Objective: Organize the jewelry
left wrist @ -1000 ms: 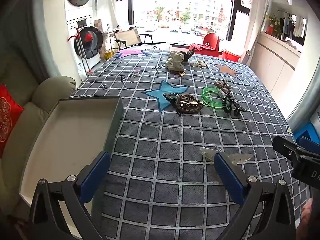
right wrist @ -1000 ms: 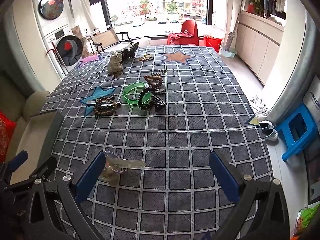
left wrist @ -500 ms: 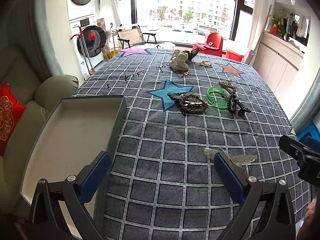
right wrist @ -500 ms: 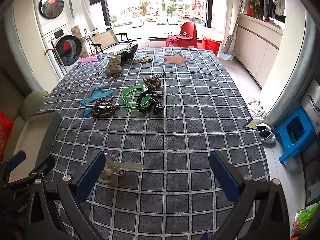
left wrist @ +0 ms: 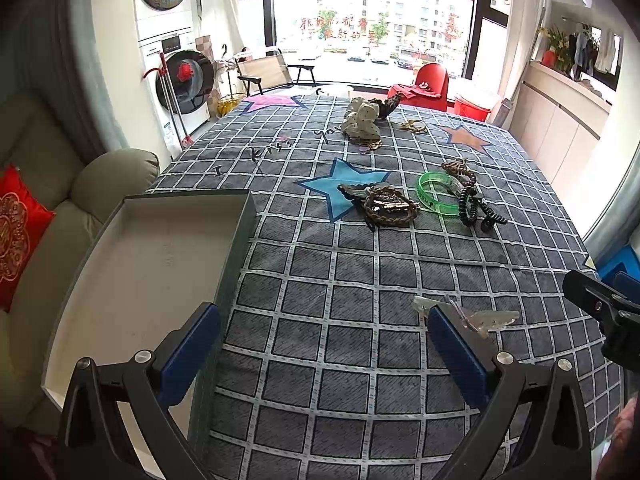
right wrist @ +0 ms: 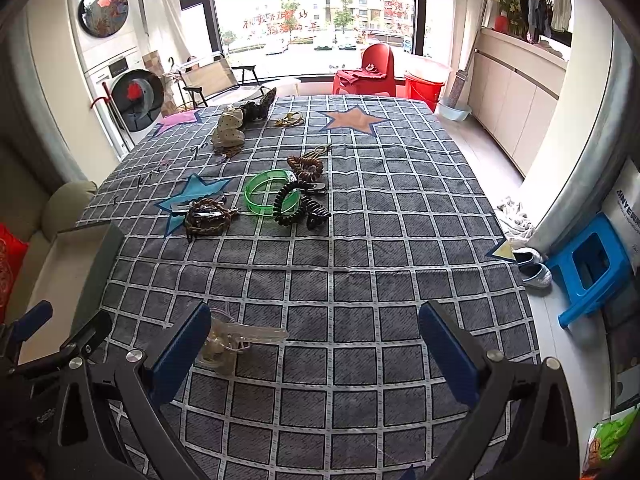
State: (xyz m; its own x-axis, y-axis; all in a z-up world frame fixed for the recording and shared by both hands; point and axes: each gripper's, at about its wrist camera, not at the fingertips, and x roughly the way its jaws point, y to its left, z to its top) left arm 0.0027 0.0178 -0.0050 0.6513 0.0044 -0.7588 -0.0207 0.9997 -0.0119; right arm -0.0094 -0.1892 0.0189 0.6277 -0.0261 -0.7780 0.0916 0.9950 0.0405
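Both grippers hover open and empty above a table with a grey checked cloth (left wrist: pixel 352 288). My left gripper (left wrist: pixel 324 332) is beside an open grey box (left wrist: pixel 152 264) at the table's left edge. A clear hair clip (left wrist: pixel 476 318) lies by its right finger; in the right wrist view this clear hair clip (right wrist: pixel 236 340) lies by the left finger of my right gripper (right wrist: pixel 316 340). Farther off lie a brown braided bracelet pile (left wrist: pixel 386 206), a green bangle (left wrist: pixel 436 196), a black coil tie (right wrist: pixel 288 200) and a cream scrunchie (left wrist: pixel 362 120).
A beige sofa with a red cushion (left wrist: pixel 20 232) stands left of the table. A blue stool (right wrist: pixel 592 264) and shoes (right wrist: pixel 532 268) are on the floor at the right. A gold chain (left wrist: pixel 414 126) lies near the far edge.
Both grippers have lifted and tilted slightly, so the table items sit a bit lower and farther in view. Nothing on the table has moved.
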